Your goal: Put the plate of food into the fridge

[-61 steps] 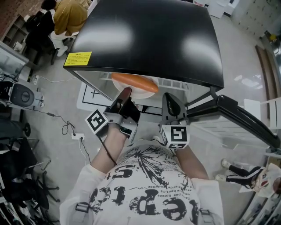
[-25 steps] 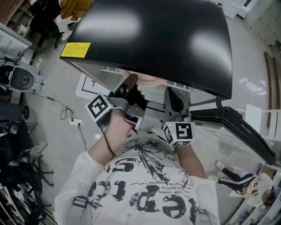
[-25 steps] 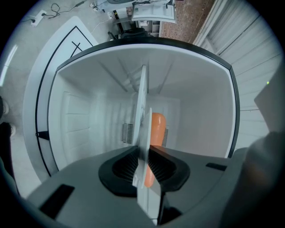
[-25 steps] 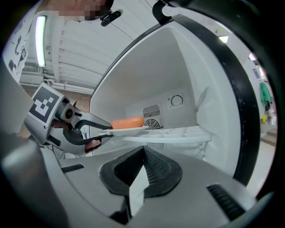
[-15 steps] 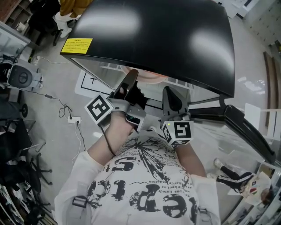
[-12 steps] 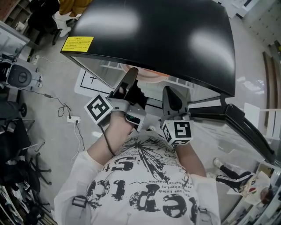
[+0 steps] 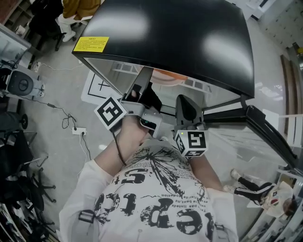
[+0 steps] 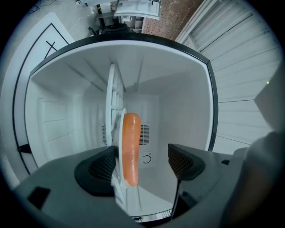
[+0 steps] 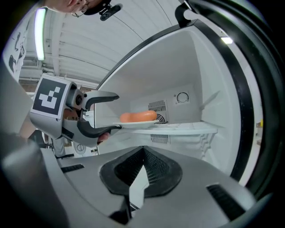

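A white plate (image 9: 143, 125) with an orange sausage (image 9: 138, 116) lies on the white shelf (image 9: 189, 129) inside the open, black-topped fridge (image 7: 175, 38). My left gripper (image 9: 118, 111) reaches into the fridge with its jaws opening. The upper finger stands clear above the plate's rim and the lower finger sits under it. In the left gripper view the plate (image 8: 119, 133) and sausage (image 8: 130, 151) lie between the two pads, close to the left one. My right gripper (image 7: 185, 106) hangs just outside the fridge's front, shut with nothing in it (image 9: 136, 178). The fridge top hides most of the plate in the head view.
The fridge door (image 7: 265, 132) stands swung open to the right. A power strip and cables (image 7: 75, 128) lie on the floor at the left, near black chairs (image 7: 19, 189). A seated person (image 7: 78, 7) is at the far upper left.
My left gripper has pushed farther into the fridge with the plate, and its jaws have spread apart off the plate's rim. The right gripper has barely moved.
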`<state>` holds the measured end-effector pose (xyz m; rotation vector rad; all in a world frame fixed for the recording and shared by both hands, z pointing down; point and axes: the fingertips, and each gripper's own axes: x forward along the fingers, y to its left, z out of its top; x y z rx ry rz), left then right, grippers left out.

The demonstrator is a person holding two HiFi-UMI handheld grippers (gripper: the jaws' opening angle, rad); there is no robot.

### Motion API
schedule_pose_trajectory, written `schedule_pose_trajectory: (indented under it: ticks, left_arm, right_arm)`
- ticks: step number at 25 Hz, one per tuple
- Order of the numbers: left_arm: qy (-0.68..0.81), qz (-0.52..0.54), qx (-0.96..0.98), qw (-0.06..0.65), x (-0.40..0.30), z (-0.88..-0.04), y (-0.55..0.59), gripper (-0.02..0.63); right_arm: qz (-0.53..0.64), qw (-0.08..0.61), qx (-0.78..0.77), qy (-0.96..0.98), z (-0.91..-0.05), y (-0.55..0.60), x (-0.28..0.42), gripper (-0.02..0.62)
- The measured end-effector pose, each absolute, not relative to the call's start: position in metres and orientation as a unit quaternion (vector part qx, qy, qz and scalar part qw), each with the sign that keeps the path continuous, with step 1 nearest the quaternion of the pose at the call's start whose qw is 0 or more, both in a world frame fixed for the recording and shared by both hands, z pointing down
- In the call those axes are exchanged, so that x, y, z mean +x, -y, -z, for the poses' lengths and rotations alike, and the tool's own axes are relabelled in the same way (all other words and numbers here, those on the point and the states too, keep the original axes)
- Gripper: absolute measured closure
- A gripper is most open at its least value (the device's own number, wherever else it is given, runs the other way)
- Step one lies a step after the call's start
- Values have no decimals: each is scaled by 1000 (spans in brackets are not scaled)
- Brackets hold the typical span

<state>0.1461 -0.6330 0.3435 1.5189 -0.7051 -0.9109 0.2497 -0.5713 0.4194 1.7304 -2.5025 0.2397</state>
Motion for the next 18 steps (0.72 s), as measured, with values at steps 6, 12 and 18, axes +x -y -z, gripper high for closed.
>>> schedule_pose_trajectory:
  ticks: [6,12,18]
  left_arm:
    - [306,387,673,551,138,-333,632,164]
    - [312,379,677,548,131,-346,629,126]
    - [289,346,712,538,123,-351,608,127]
  right_arm:
    - [-74,49,572,815,-419,563,242,595]
    - [-78,45,583,808,-431,559,243,595]
    - [-65,33,593,802,-415,555,223,595]
